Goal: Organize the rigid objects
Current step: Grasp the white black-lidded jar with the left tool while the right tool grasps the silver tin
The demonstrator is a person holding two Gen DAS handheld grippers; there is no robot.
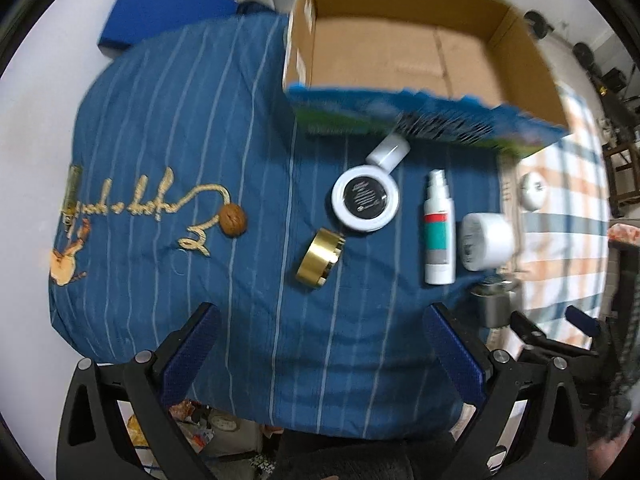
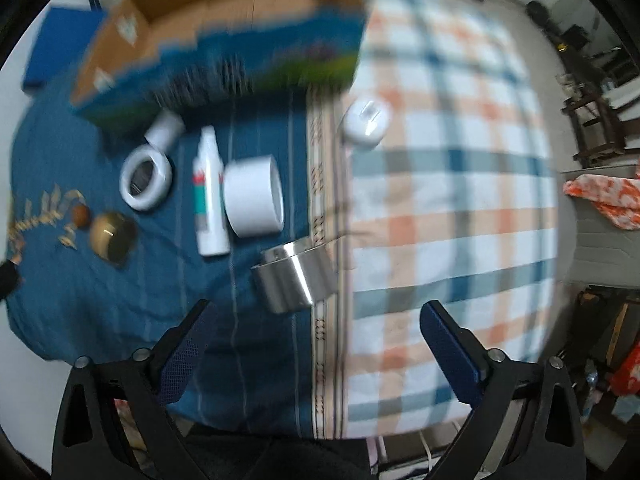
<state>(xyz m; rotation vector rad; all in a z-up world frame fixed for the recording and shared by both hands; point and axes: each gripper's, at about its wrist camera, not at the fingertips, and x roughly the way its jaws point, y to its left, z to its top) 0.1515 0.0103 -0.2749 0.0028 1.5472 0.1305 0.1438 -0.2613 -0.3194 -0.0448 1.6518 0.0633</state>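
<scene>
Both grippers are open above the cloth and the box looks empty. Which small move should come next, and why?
Probably lower the right gripper onto the silver tin and close on it. Its jaws stand open and hold nothing, and the tin lies on its side nearest to them. The cardboard box holds nothing that shows, so every item still waits on the blue cloth.

Bottle (image 1: 439,227) between jar (image 1: 365,200) and tape (image 1: 486,241); box (image 1: 420,56) behind.
</scene>
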